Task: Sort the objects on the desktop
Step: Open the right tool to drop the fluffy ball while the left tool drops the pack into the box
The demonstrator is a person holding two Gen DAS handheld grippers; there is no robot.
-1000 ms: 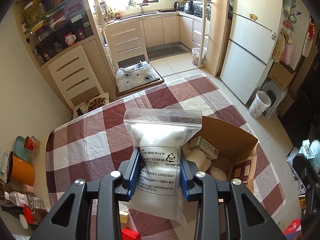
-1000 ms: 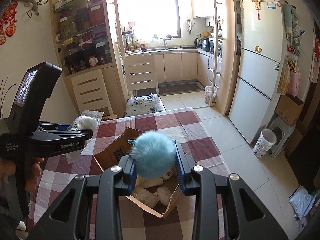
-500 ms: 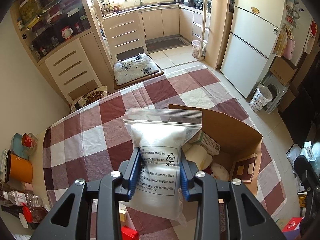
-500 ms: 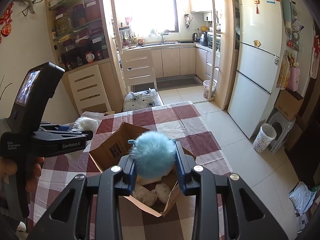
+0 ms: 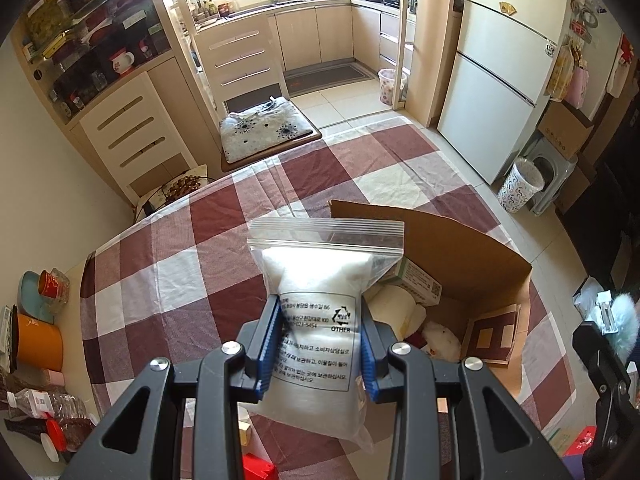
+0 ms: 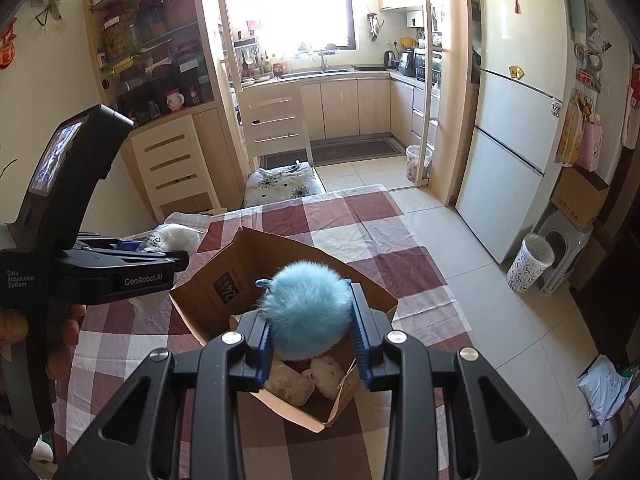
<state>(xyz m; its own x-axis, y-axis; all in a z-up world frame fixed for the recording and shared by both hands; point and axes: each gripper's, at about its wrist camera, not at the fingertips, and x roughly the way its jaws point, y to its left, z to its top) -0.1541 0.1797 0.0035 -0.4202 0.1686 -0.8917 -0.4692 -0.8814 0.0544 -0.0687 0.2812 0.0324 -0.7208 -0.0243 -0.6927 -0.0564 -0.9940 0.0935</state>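
Left wrist view: zip bag held upright, seal uppermost.

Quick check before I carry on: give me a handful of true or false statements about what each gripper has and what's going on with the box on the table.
1. The left gripper is shut on a zip bag of white powder. True.
2. The right gripper is empty. False: it is shut on a fluffy blue pompom.
3. The cardboard box is open at the top and already has items inside. True.
4. The box sits on a bare wooden tabletop. False: it sits on a red and white checked tablecloth.
5. The zip bag is already lying inside the box. False: it hangs clamped between the left gripper's pads, to the left of the box.
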